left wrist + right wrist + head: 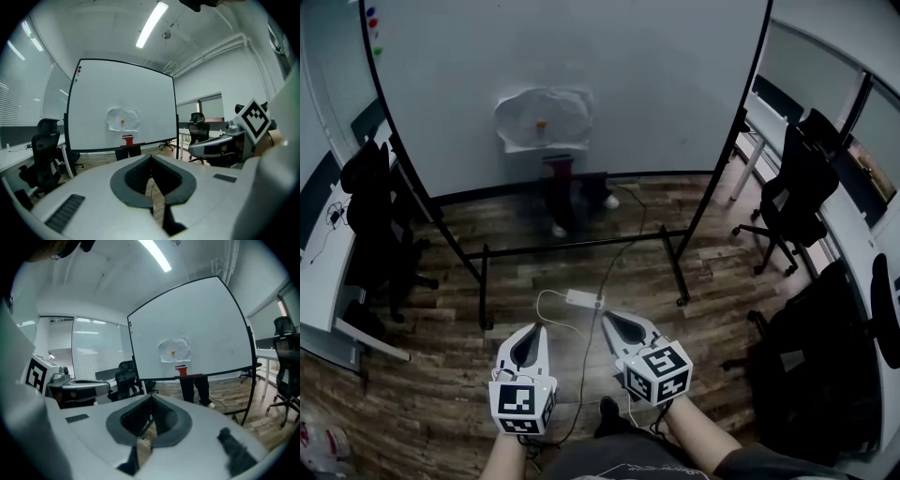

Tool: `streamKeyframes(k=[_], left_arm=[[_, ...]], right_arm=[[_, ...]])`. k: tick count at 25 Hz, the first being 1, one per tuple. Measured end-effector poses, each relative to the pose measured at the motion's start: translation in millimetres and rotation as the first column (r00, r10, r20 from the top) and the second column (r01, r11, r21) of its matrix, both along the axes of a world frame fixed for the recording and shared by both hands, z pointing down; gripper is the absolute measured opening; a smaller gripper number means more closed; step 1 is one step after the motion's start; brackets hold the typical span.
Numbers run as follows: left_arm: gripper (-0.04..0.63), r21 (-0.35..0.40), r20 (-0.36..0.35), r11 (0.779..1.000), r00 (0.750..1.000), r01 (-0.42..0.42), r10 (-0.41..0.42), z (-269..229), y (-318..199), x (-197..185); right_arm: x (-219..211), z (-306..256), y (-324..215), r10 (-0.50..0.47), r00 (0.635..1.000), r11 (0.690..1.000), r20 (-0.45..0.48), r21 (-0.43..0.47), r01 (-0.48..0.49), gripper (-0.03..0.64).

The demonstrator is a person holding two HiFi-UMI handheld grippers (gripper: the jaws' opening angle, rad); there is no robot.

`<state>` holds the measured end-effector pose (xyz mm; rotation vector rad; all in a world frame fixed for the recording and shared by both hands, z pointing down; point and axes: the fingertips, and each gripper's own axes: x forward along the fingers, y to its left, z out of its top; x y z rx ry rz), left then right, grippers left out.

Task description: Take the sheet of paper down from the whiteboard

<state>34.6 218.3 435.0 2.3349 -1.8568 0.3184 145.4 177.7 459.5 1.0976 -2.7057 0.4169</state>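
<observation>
Sheet of paper (543,119) pinned by orange magnet (541,123) mid-whiteboard (628,84), toward its lower edge, well ahead. Left gripper (532,330), right gripper (609,319): fingers together, empty. Risks: tugging against the magnet could tear the sheet; floor cable (614,267) could snag a foot

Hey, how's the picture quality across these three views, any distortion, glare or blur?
Head view: dim, bluish, fisheye bowing the whiteboard frame; the sheet of paper looks soft. Left gripper view: dark round vignette, ceiling light blown out. Right gripper view: same vignette, whiteboard curved and tilted, near body of the right hand-held gripper soft.
</observation>
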Motion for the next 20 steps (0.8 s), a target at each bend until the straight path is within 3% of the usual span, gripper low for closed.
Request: streamKeyframes(k=[9,13,20], left_arm=[[0.015,-0.003,0.021,0.996,0.996,0.084,-0.084,1.9,-40.6,21.3],[0.015,0.009,0.027,0.989,0.989,0.145,-0.145,-0.9,-50.6,19.5],[0.015,0.023,0.06,0.983,0.982,0.18,-0.181,-10.4,-72.8,12.5]], right_arm=[[23.8,3.3,-43.3,-0.122,0.992,0.992,0.038,-0.019,0.123,0.023],[38.7,5.1,-64.5,-0.11,0.993,0.994,0.045,-0.013,0.11,0.023],[43.8,9.8,-81.7,-0.121,0.991,0.992,0.064,-0.025,0.123,0.025]])
